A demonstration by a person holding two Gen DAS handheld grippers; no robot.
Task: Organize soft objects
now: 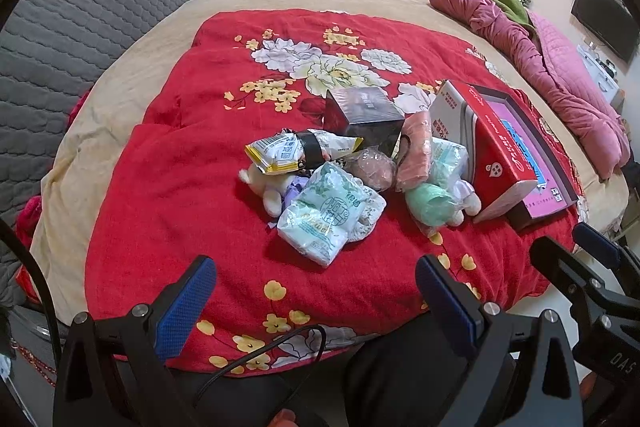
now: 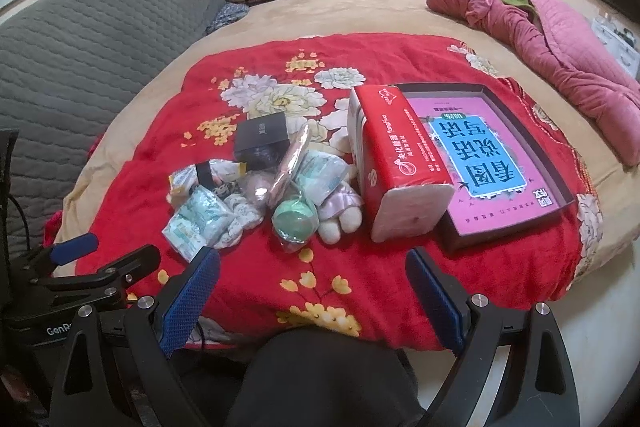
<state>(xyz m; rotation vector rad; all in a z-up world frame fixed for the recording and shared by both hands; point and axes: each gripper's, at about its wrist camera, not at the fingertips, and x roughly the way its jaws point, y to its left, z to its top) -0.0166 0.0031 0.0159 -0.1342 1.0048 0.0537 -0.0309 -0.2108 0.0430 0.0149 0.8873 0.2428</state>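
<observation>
1. Both tongs hang over the near edge of the red blanket (image 1: 168, 195), jaws apart and empty. The left gripper (image 1: 316, 291) points at the pile; the right gripper (image 2: 312, 281) sits just beside it, aimed between the pile and the tissue pack.

2. The soft things lie heaped mid-blanket, nearer the front edge than the back. Closest to the left tongs is a tissue packet (image 1: 320, 219): light, squashy, with slick film. I would pinch it across its short width, near the middle, so the film does not slide out.

3. Touching it is a white plush (image 1: 266, 189), partly buried under a snack bag (image 1: 276, 155). The plush should be light and forgiving; take a limb or the body. The bag is crinkly and likely slippery, so a sealed end is safer.

4. Toward the right edge lies a green plush (image 2: 294, 221) in clear wrap, with another soft toy (image 2: 340, 213) against it. The wrap may slip; squeeze the bulk firmly.

5. The red tissue pack (image 2: 400, 167) leans on the tray (image 2: 472, 241) holding a pink book (image 2: 492, 155). It is bulky and compressible; grip a narrow end.

6. The black box (image 1: 362, 115) behind the pile looks rigid and is probably not one of the soft things.
</observation>
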